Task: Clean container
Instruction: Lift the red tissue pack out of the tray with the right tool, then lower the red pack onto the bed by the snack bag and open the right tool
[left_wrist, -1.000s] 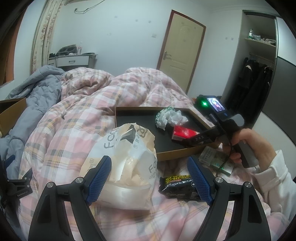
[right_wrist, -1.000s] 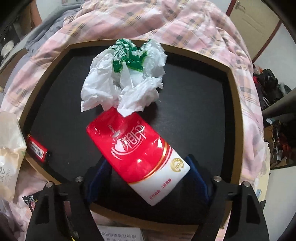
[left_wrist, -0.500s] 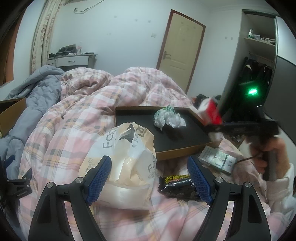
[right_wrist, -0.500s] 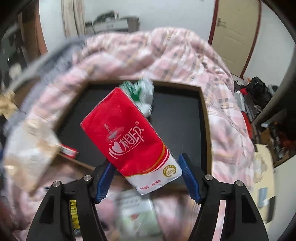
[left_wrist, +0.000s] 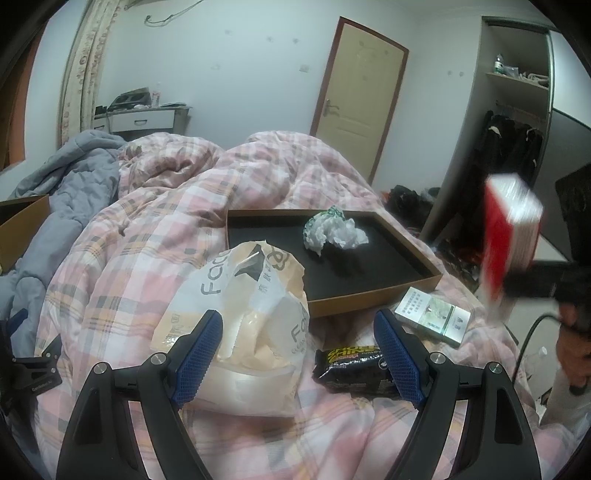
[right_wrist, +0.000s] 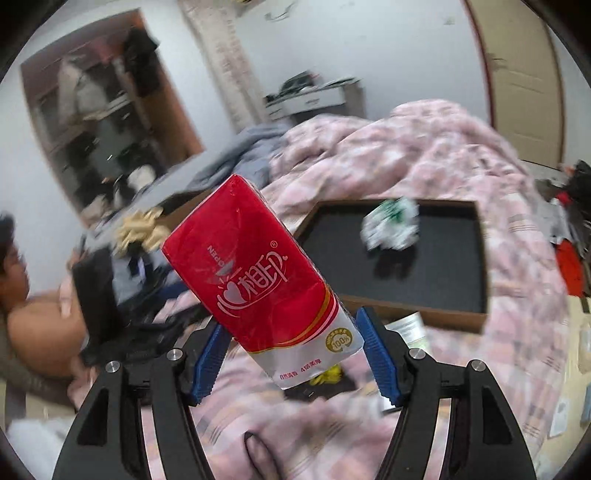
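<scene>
The container is a shallow brown tray (left_wrist: 369, 301) with a black floor, lying on the pink plaid quilt. A crumpled white and green paper wad (left_wrist: 334, 230) sits in it. My left gripper (left_wrist: 298, 354) hangs open over the quilt, short of the tray, with nothing between its blue pads. My right gripper (right_wrist: 291, 354) is shut on a red tissue pack (right_wrist: 266, 280), held up in the air to the right of the tray (right_wrist: 443, 317). In the left wrist view the tissue pack (left_wrist: 511, 236) is blurred at the far right. The paper wad (right_wrist: 391, 223) stays in the tray.
A printed plastic bag (left_wrist: 243, 306) stands just ahead of my left gripper. A black snack pack (left_wrist: 351, 363) and a cigarette box (left_wrist: 432, 315) lie on the quilt before the tray. A cardboard box (left_wrist: 22, 225) is at far left. A person (right_wrist: 22, 295) lies at left.
My right gripper has lifted the red tissue pack out of the tray and swung it up and off to the right. My left gripper has stayed still and open.
</scene>
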